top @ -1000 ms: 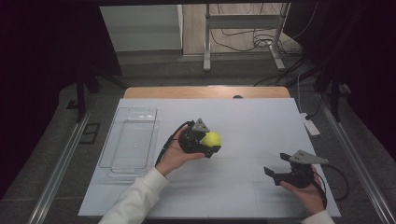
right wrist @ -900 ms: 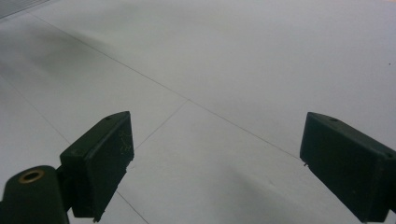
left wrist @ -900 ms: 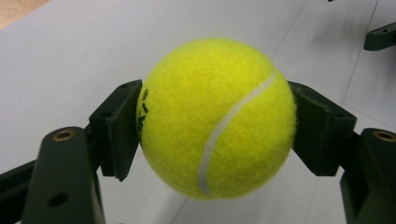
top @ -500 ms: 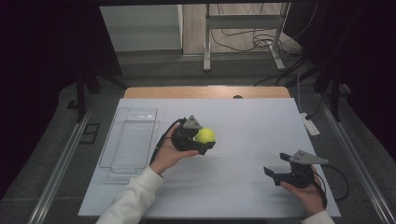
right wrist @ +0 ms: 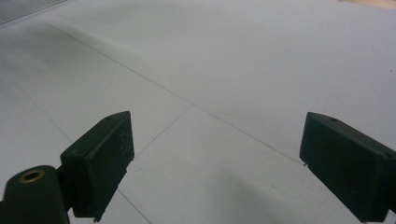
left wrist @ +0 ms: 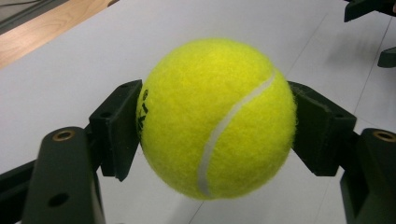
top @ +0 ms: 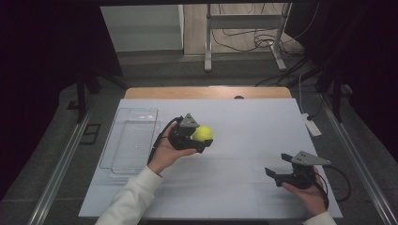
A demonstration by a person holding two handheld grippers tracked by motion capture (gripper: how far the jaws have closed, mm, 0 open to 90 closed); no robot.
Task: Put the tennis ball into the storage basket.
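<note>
Yellow tennis ball (left wrist: pixel 217 119) squeezed between the two black jaws of the left gripper (top: pixel 199 138), one pad on each side, held clear above the white worktop (top: pixel 244 117), right gripper (top: pixel 278 172) near the front edge, jaws spread wide with nothing between them

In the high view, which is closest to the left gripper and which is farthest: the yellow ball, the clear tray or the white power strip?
1. The ball: clamped between the jaws of the left gripper, so nearest.
2. The clear tray: just to that gripper's left on the table.
3. The power strip: far off by the table's right edge, farthest.
</note>
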